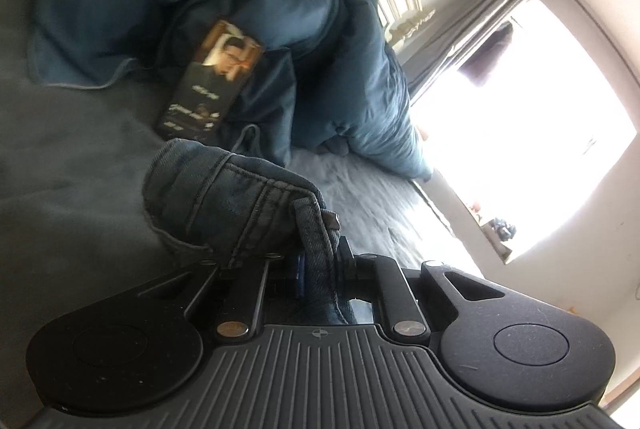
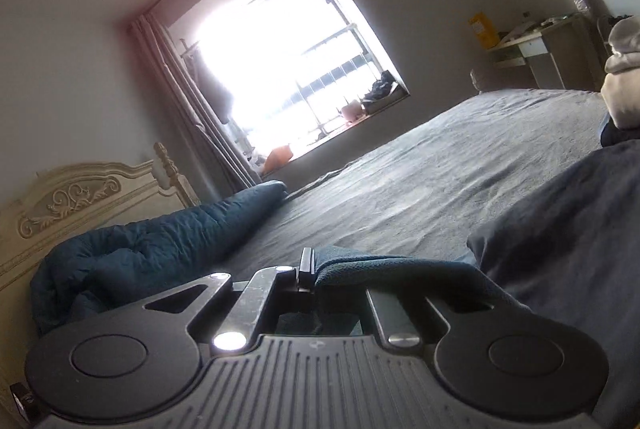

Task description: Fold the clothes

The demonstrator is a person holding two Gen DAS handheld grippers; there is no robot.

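Left gripper clamped on jeans; right gripper clamped on dark cloth

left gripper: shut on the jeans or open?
Shut on the jeans. In the left wrist view the left gripper has its jaws closed, with a denim edge pinched between them and the rest bunched up just ahead.

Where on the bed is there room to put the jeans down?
The flat grey bedsheet is bare from the rolled blue duvet out toward the window. It is crowded by the carved cream headboard, where the duvet, a dark picture box and blue pillows bunch up. A dark cloth covers the near right side.
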